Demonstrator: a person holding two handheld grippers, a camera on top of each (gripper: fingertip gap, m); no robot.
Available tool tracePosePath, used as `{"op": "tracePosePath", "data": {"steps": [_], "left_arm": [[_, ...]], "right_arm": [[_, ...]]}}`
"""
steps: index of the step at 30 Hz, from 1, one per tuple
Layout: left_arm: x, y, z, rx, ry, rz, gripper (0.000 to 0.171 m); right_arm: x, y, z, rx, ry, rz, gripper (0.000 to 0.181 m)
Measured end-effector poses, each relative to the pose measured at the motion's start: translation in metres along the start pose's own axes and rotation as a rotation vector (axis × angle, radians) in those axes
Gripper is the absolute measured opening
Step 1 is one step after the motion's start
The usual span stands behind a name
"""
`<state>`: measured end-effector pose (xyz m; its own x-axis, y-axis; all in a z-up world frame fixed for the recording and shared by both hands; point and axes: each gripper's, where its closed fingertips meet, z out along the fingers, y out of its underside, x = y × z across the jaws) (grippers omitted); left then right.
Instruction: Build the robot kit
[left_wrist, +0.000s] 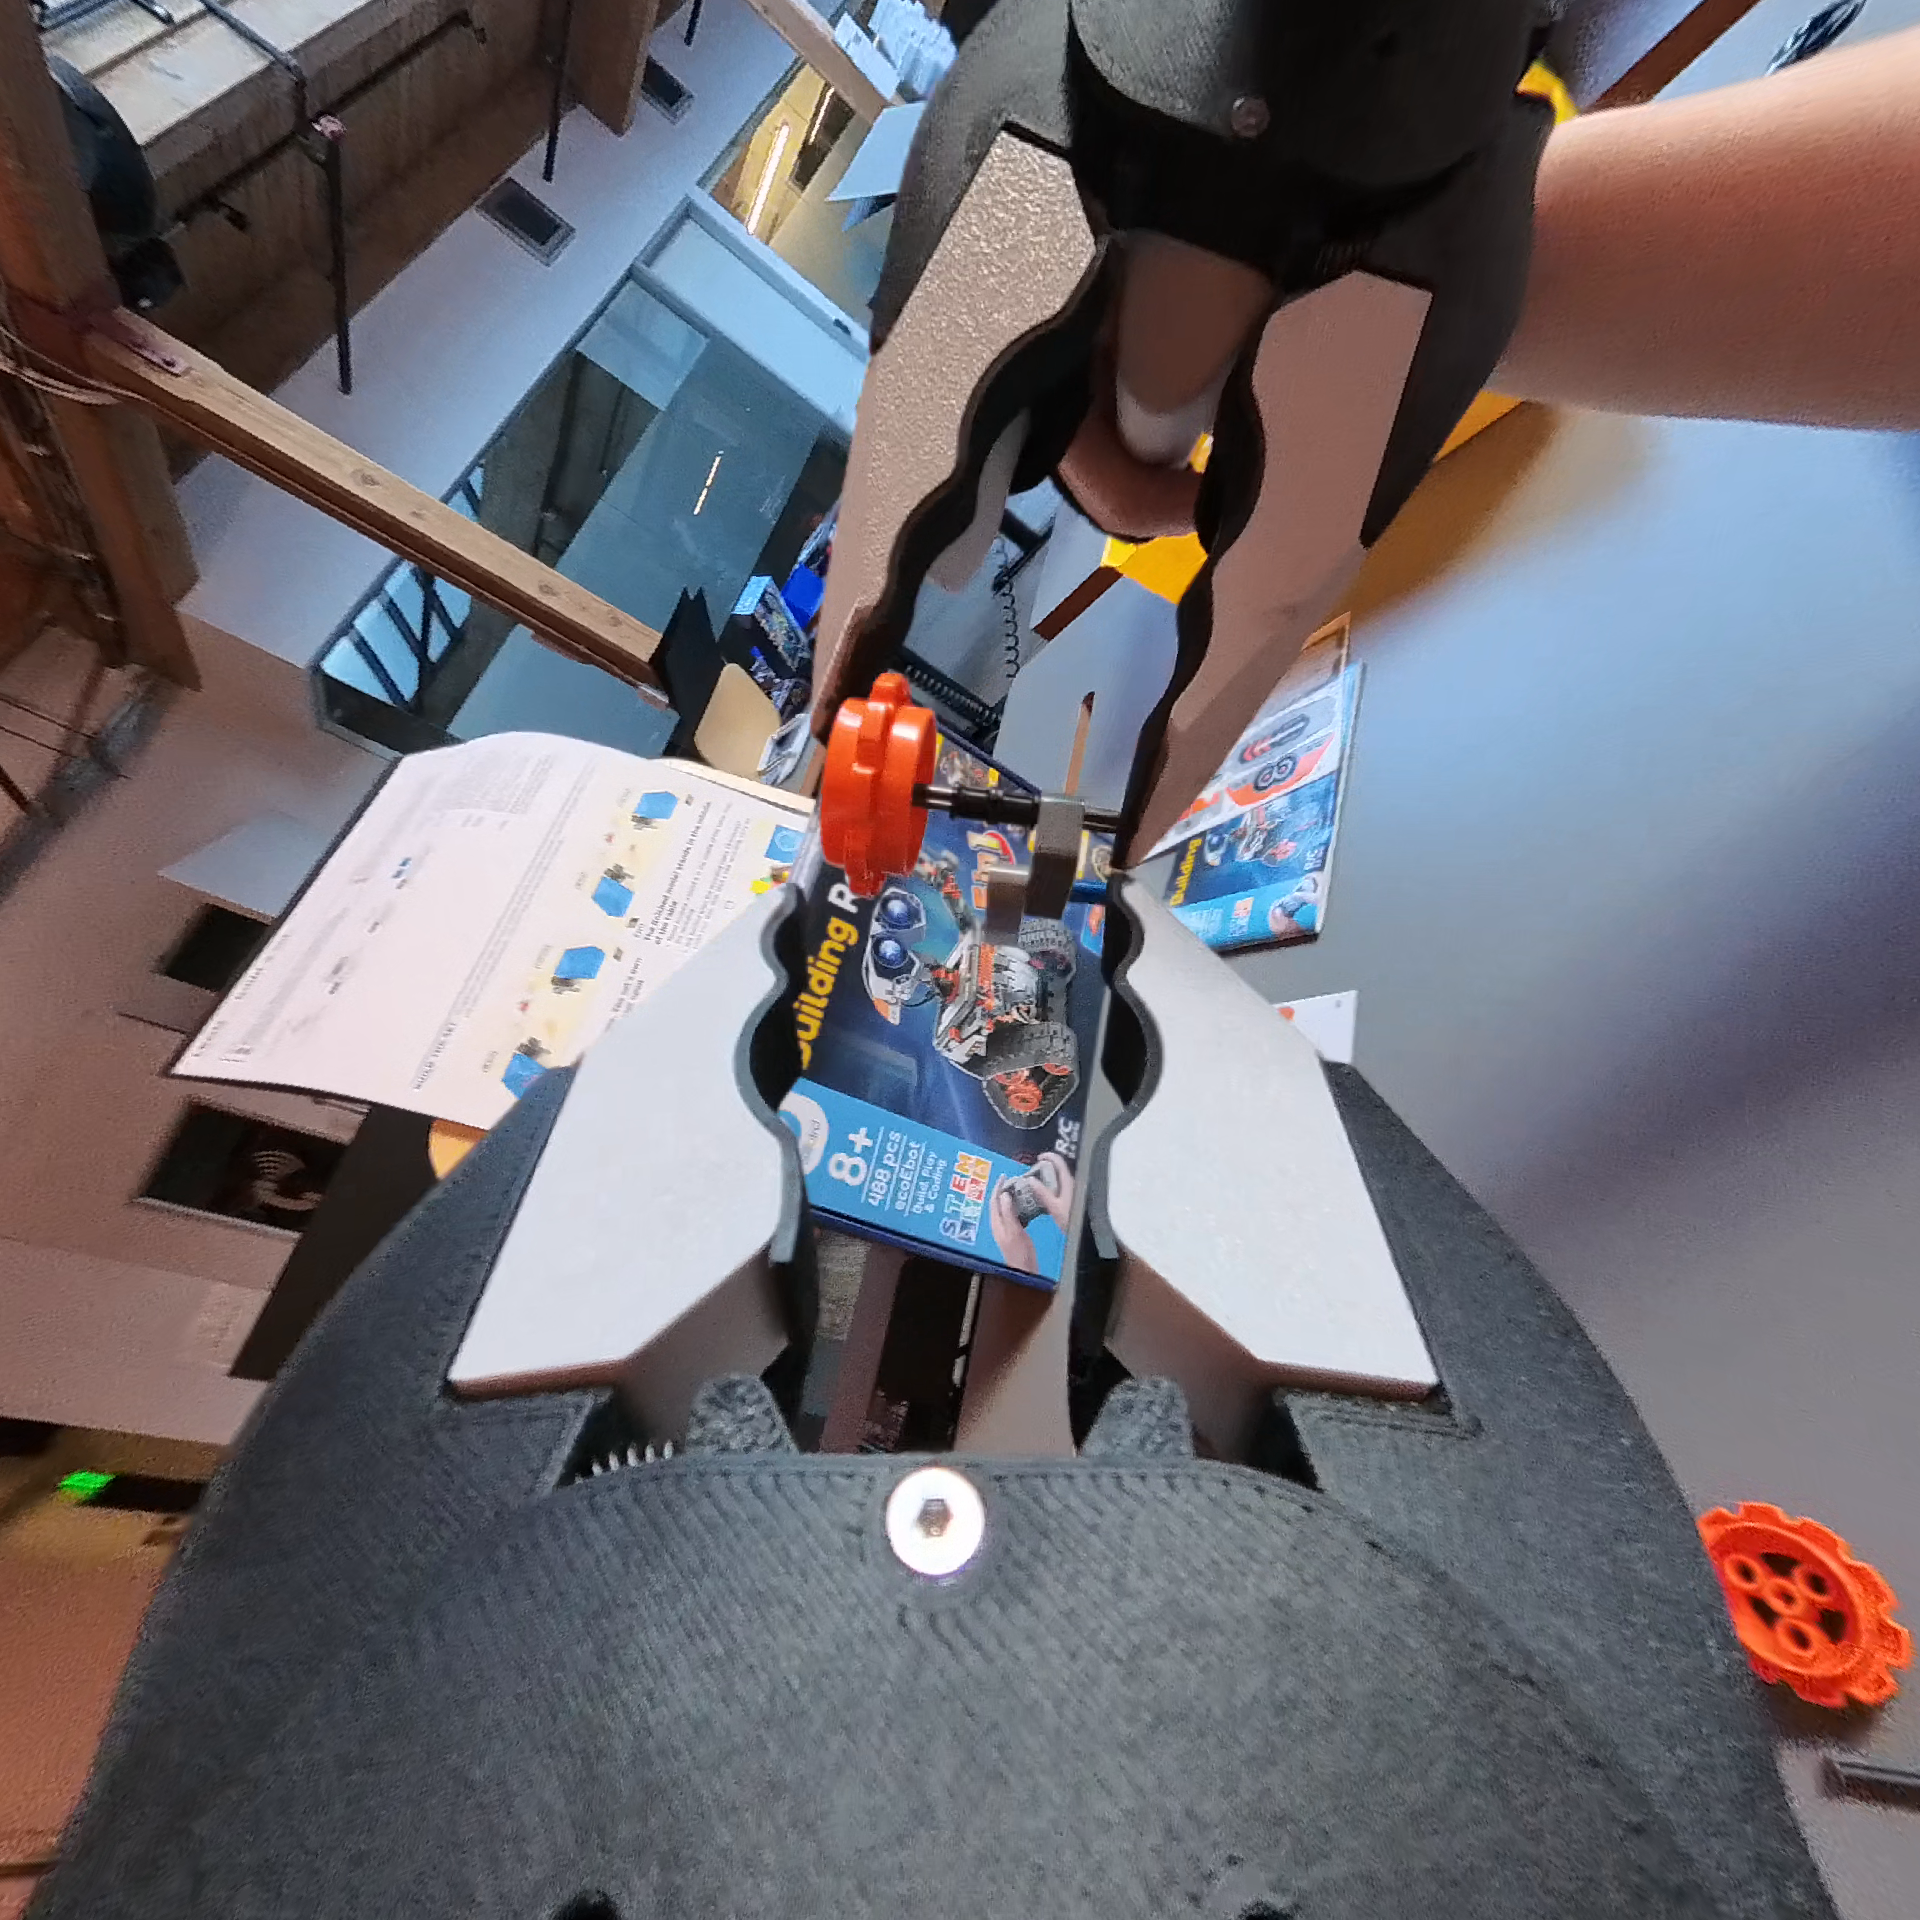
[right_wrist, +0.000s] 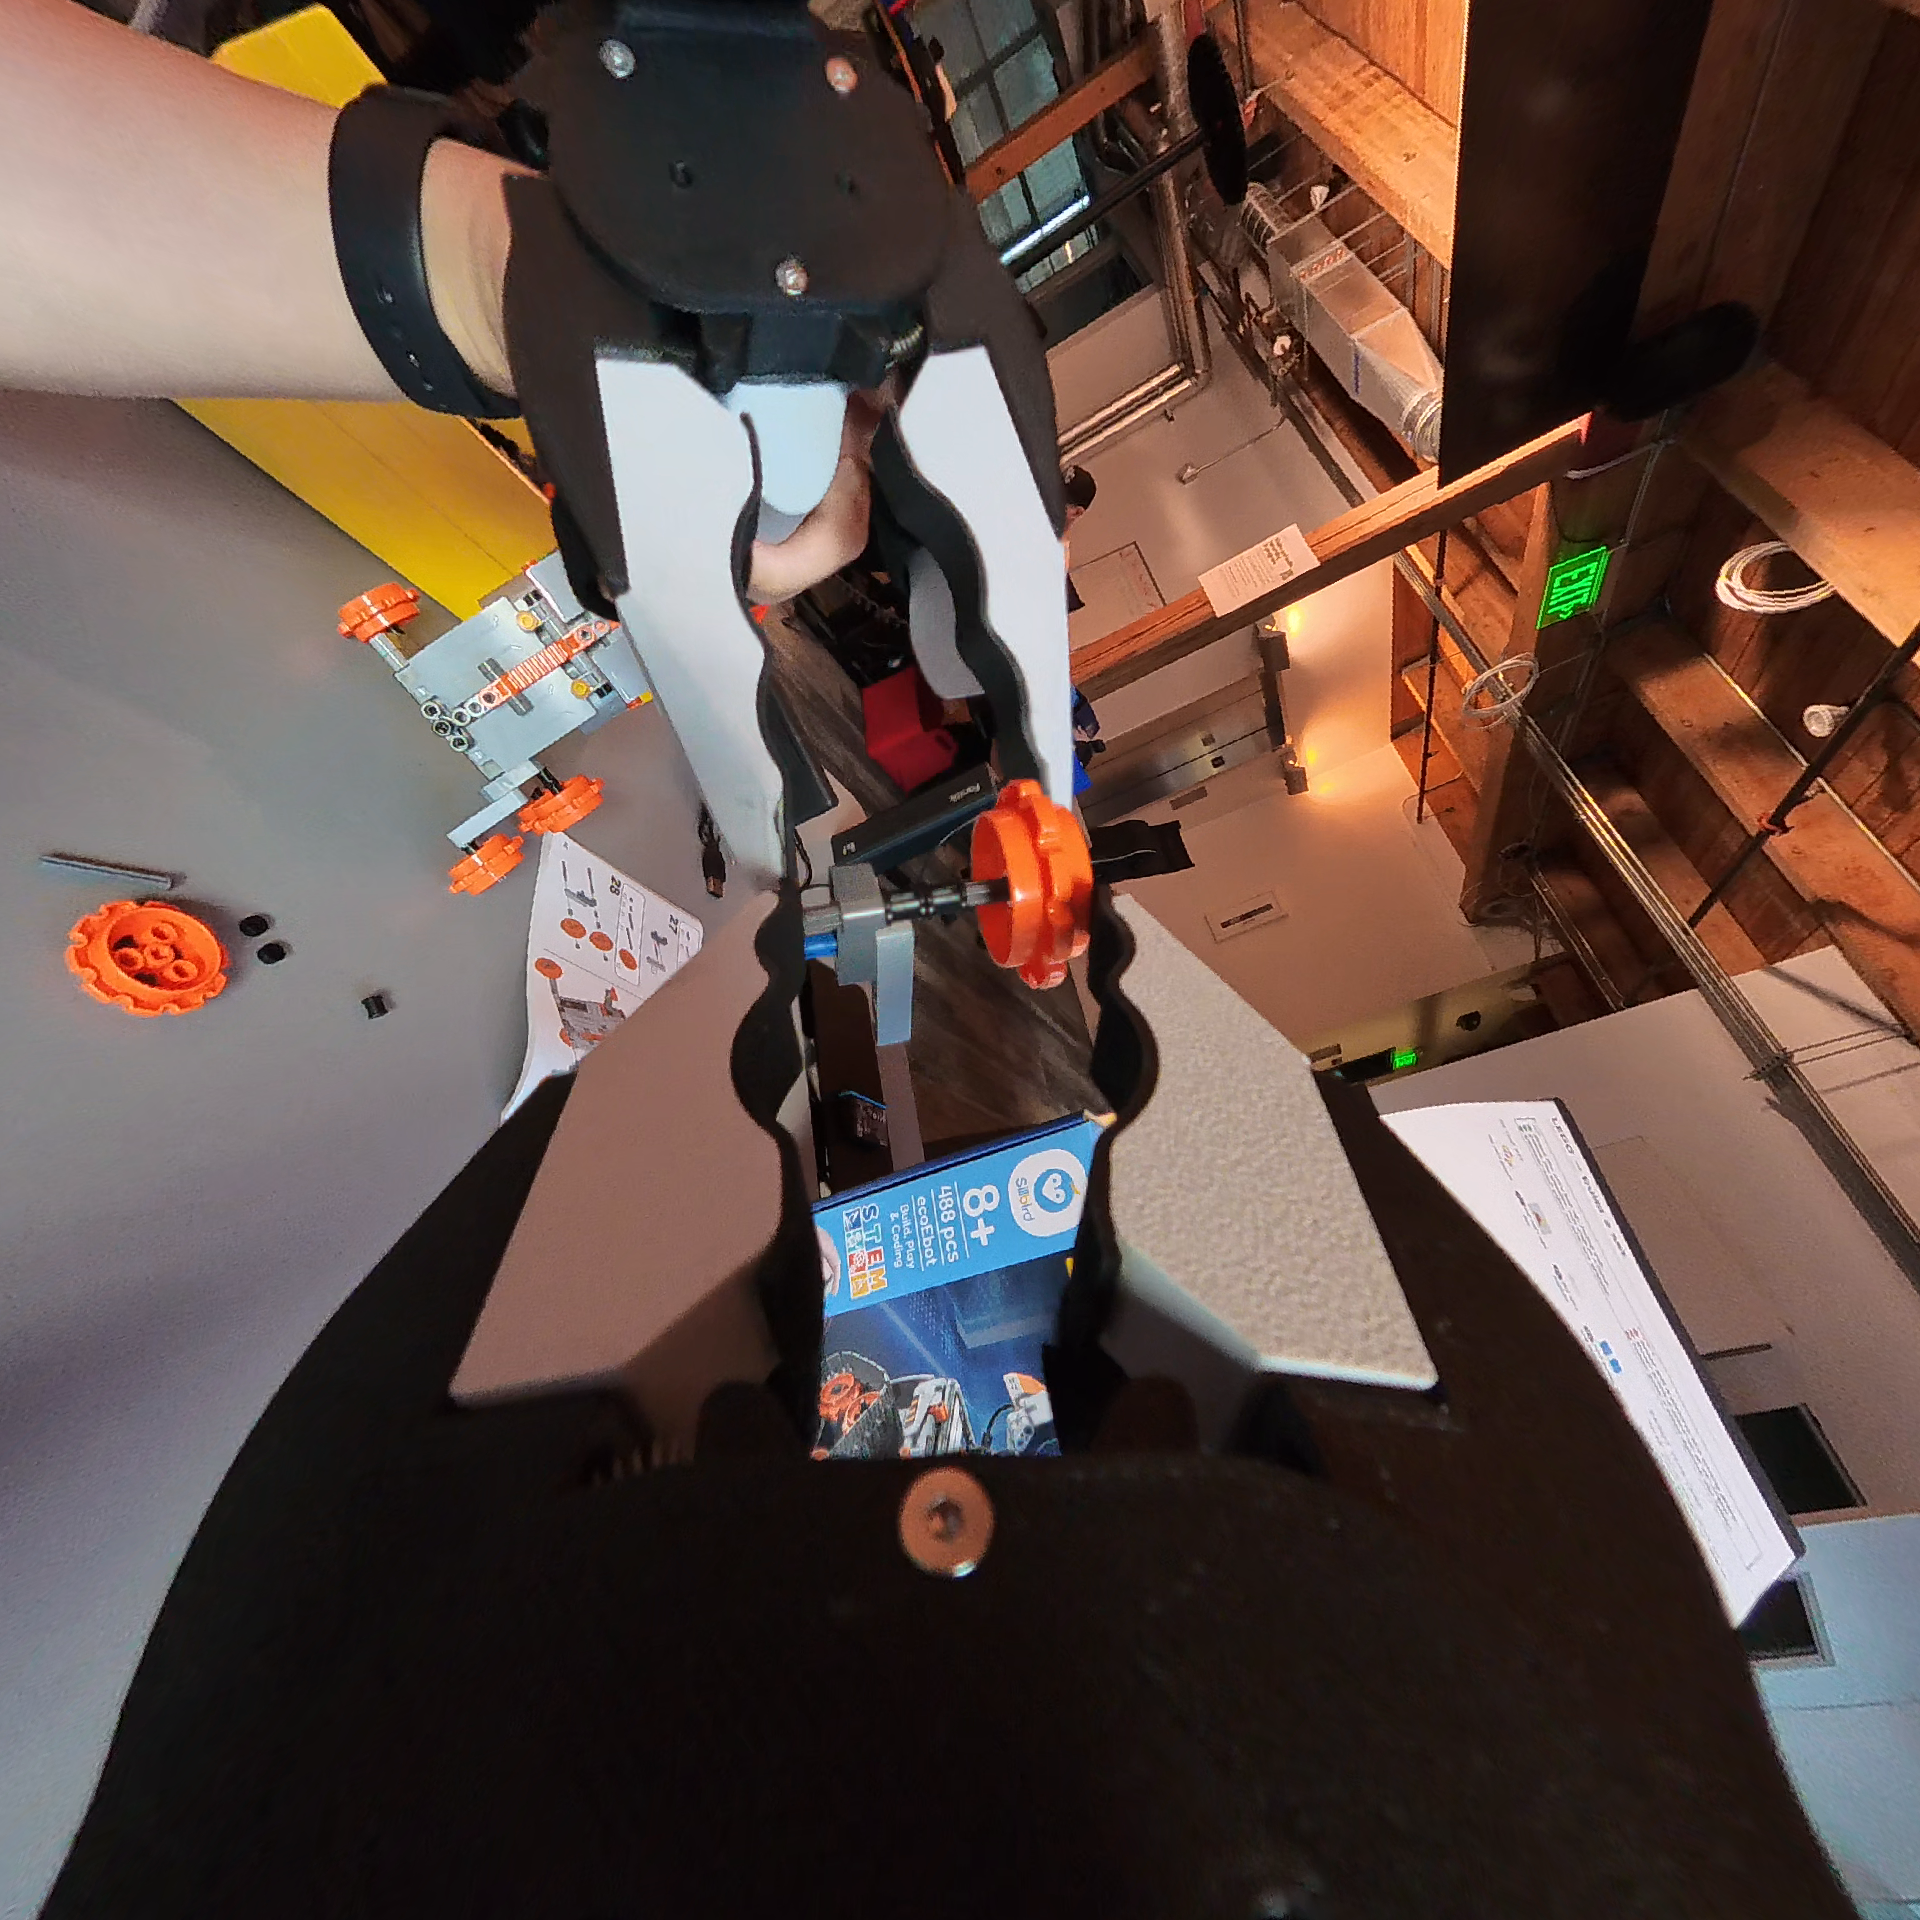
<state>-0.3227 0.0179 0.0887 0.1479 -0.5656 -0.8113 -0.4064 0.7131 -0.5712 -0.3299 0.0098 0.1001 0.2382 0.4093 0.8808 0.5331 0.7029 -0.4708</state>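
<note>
A small assembly hangs in the air between my two grippers, which face each other tip to tip. It is an orange wheel (left_wrist: 878, 795) on a black axle (left_wrist: 977, 800) through a grey beam (left_wrist: 1044, 862). My right gripper (right_wrist: 945, 904) is shut on it lengthwise: one finger presses the orange wheel (right_wrist: 1029, 883), the other the axle end by the grey beam (right_wrist: 868, 935). My left gripper (left_wrist: 956, 888) is open. Its fingertips sit just under the assembly, on either side of the hanging beam.
A blue toy box (left_wrist: 935, 1091) and a printed sheet (left_wrist: 468, 914) lie below. The grey table (right_wrist: 208, 1195) carries a loose orange gear (right_wrist: 145, 956), small black pieces (right_wrist: 265, 940), a grey rod (right_wrist: 109, 871), a part-built grey vehicle (right_wrist: 509, 686) and a booklet (right_wrist: 603, 956). Left and right tips are no more than a few centimetres apart.
</note>
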Motion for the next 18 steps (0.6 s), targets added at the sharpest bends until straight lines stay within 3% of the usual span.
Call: {"op": "tracePosePath", "data": {"steps": [4,15,18], "left_arm": [[0.003,-0.011,-0.006,0.048,0.005,0.033,0.039],[0.004,-0.018,-0.005,0.043,-0.019,0.082,0.042],[0.003,-0.016,-0.005,0.031,-0.022,0.083,0.053]], "right_arm": [[-0.001,-0.009,-0.005,0.049,-0.014,0.006,0.054],[-0.002,-0.014,-0.012,0.09,-0.037,0.02,0.054],[-0.006,-0.014,-0.01,0.09,-0.055,0.018,0.054]]}}
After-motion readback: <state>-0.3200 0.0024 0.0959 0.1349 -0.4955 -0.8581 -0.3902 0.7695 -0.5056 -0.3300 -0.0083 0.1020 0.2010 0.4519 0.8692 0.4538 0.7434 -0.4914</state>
